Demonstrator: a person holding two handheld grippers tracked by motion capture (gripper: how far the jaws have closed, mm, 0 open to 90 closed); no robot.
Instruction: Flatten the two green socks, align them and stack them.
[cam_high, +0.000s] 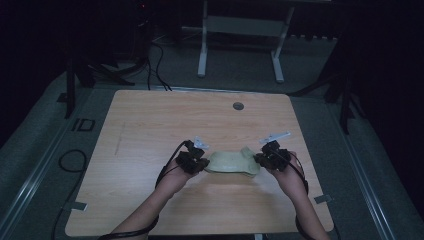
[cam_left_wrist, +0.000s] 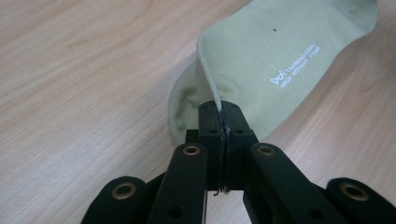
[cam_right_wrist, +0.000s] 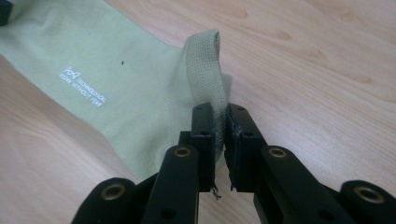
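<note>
A pale green sock with small white printed lettering lies stretched across the wooden table between my two grippers. My left gripper is shut on the sock's toe end; in the left gripper view the jaws pinch a thin fold of the sock at the left gripper. My right gripper is shut on the cuff end; in the right gripper view the ribbed cuff band of the sock stands up from between the jaws of the right gripper.
A round grommet hole sits near the table's far edge. Cables trail on the floor at the left, and a white desk frame stands beyond the table. Bare wood surrounds the sock.
</note>
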